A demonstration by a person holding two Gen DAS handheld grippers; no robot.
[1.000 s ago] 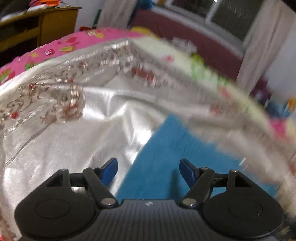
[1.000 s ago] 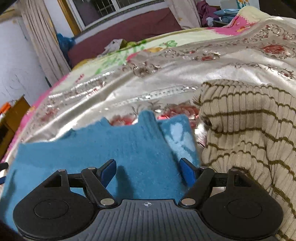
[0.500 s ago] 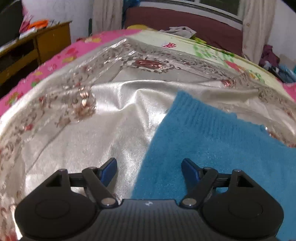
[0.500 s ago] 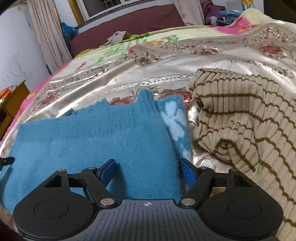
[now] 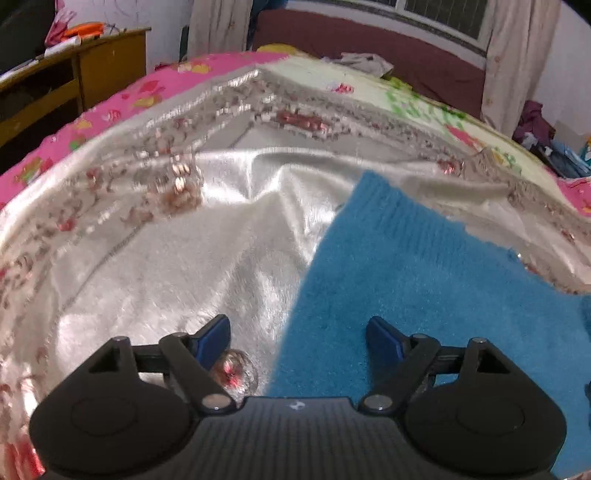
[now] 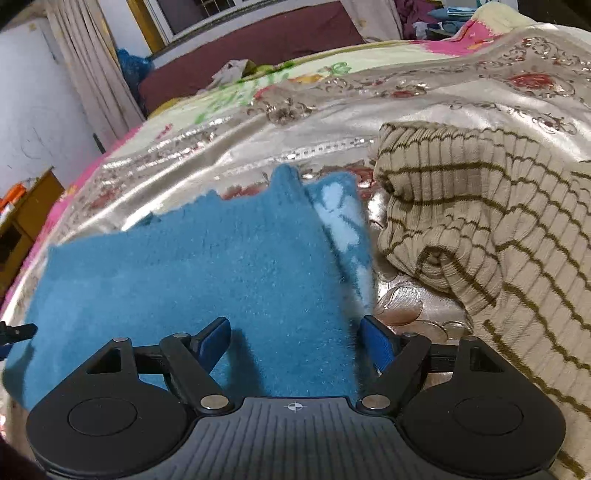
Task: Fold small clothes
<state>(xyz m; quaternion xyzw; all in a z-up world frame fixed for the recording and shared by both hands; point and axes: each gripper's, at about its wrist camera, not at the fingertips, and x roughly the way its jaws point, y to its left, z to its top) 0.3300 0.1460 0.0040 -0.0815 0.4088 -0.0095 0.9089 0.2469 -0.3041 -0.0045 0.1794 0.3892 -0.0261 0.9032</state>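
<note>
Blue sweater [image 6: 207, 280] lies spread flat on the silvery bedspread [image 5: 177, 266] that covers the bed, toward the near edge, its ribbed hem [image 5: 402, 206] pointing away to the far side. A patch with pale blue markings [image 6: 343, 225] shows along its right edge. Just beside that edge, to the right, a striped beige sweater [image 6: 491, 221] sits in a rumpled heap on the same cover, close to the blue one; whether they touch I cannot tell.

Both tools hang low over the near side of the bed. The left gripper [image 5: 297, 334] has its jaws spread wide and grips nothing; it straddles the sweater's left edge, one blue finger over bare bedspread, the other over the knit. The right gripper [image 6: 295, 338] is likewise released, jaws apart over the sweater's right part, its right finger at the edge.

A wooden desk [image 5: 92, 77] stands off the far left corner, and curtains [image 5: 218, 26] hang behind the bed.
</note>
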